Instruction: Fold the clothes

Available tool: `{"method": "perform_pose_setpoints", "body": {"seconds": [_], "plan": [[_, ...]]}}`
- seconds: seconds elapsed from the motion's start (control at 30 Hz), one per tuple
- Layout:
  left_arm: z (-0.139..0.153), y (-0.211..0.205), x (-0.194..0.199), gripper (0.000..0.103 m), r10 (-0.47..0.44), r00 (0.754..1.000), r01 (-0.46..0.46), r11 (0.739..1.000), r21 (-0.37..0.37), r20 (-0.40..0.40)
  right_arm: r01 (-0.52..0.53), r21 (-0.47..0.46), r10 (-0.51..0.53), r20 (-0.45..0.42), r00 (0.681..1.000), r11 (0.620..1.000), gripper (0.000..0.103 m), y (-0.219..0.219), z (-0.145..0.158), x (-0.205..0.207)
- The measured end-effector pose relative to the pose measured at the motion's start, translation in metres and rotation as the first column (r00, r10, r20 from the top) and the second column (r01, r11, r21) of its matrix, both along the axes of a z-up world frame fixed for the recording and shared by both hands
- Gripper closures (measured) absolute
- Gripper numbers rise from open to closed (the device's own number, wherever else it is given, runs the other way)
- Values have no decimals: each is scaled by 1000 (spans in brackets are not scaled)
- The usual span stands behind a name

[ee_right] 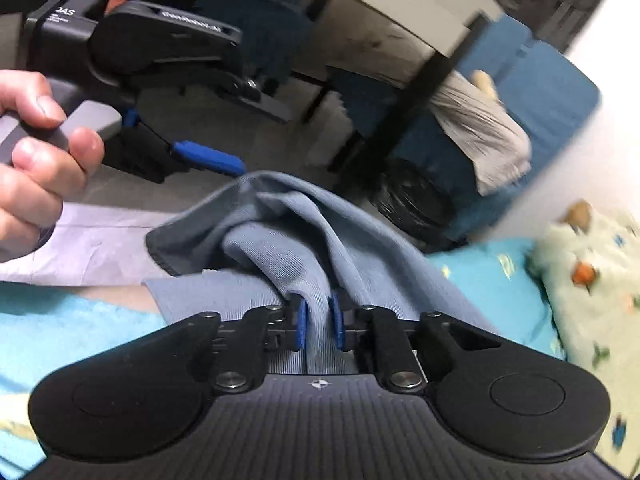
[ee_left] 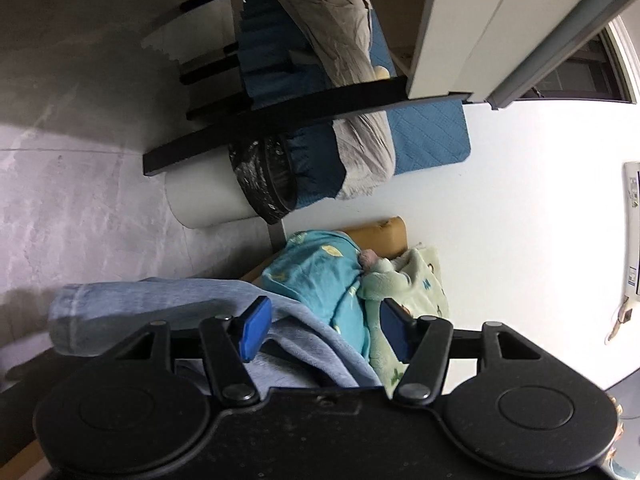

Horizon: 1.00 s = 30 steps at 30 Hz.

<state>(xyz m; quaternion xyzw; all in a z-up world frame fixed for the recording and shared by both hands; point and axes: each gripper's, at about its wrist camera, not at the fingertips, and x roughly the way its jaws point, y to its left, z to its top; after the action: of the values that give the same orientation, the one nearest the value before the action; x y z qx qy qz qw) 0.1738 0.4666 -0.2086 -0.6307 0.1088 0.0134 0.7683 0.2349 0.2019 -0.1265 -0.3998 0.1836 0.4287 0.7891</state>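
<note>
Right claw (ee_right: 319, 326) clamped on blue-grey garment (ee_right: 288, 232); left claw (ee_left: 320, 332) wide open, empty, above it.

Right view's patterned blanket (ee_right: 592, 280) is motion-blurred.

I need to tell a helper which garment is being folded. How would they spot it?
Find the heap of clothes, turquoise and pale green. The grey-blue garment lies left of them, pinched in the right tongs. It alone is plain; the others are printed.
</note>
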Motion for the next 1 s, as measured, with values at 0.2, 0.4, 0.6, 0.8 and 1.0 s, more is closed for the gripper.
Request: {"method": "perform_pose_setpoints", "body": {"seconds": [0.2, 0.4, 0.6, 0.8, 1.0], "plan": [[-3, 11, -7, 47, 33, 999, -33, 999, 3, -11, -127, -93, 124, -41, 991, 988, 88, 2, 17, 2], [-11, 16, -7, 47, 26, 999, -26, 999, -33, -20, -288, -70, 280, -98, 955, 955, 35, -11, 37, -10], [-10, 13, -8, 48, 17, 999, -18, 1000, -8, -30, -200, -11, 193, -216, 957, 980, 39, 27, 31, 42], [-15, 13, -8, 48, 18, 999, -19, 1000, -22, -47, -103, 37, 110, -336, 936, 994, 56, 66, 26, 94], [-18, 13, -8, 48, 8, 998, -10, 999, -31, -66, -22, -12, 15, -424, 905, 1000, 93, 88, 12, 126]]}}
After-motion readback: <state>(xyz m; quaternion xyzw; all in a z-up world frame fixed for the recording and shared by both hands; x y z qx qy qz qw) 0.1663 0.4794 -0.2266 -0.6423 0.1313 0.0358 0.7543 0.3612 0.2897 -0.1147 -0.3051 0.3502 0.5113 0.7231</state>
